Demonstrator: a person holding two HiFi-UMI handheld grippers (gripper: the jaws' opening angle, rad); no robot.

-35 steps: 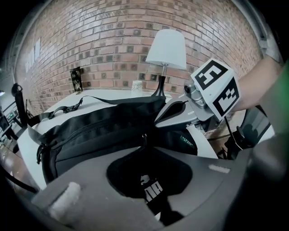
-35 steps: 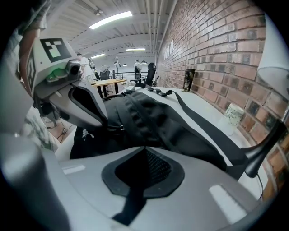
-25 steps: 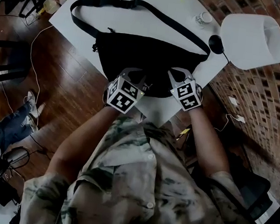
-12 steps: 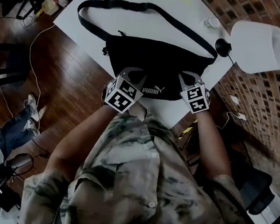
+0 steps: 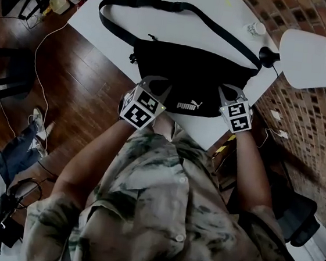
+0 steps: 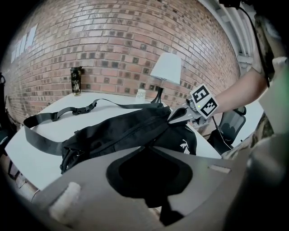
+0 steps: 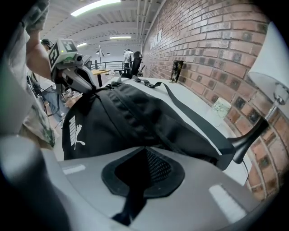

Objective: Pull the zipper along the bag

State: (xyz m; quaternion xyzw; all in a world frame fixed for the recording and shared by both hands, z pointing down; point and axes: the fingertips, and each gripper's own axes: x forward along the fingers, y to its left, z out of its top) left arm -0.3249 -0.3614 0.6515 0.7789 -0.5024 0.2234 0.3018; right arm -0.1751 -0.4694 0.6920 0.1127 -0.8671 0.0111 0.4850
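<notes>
A white-shaded lamp [image 5: 310,59] stands at the far right corner of the white surface [image 5: 180,29], its dark base just beside the right end of the bag [image 5: 192,80]. A small white cup [image 5: 256,29] sits a little farther back, and a dark can [image 6: 76,81] stands at the far edge against the brick wall [image 6: 113,45]. Off the surface to the left lie a dark wooden floor [image 5: 86,89] with loose cables and the legs of another person [image 5: 8,150]. Nothing rests on the bag itself.

The bag is a black waist pack lying lengthwise along the near edge of the surface, with a white logo [image 5: 189,105] on its near face. Its strap [image 5: 142,3] loops away over the far part of the surface, the right run passing close to the lamp base. A ridged line along the top looks like the zipper [image 7: 131,122]; whether it is open cannot be told.

The left tongs [image 5: 154,85] are closed together on the bag's near left end, black fabric bunched right at the tips [image 6: 145,146]. The right tongs [image 5: 230,94] are likewise pinched shut on the bag's near right end, with dark mesh-like cloth at the tips [image 7: 144,149].
</notes>
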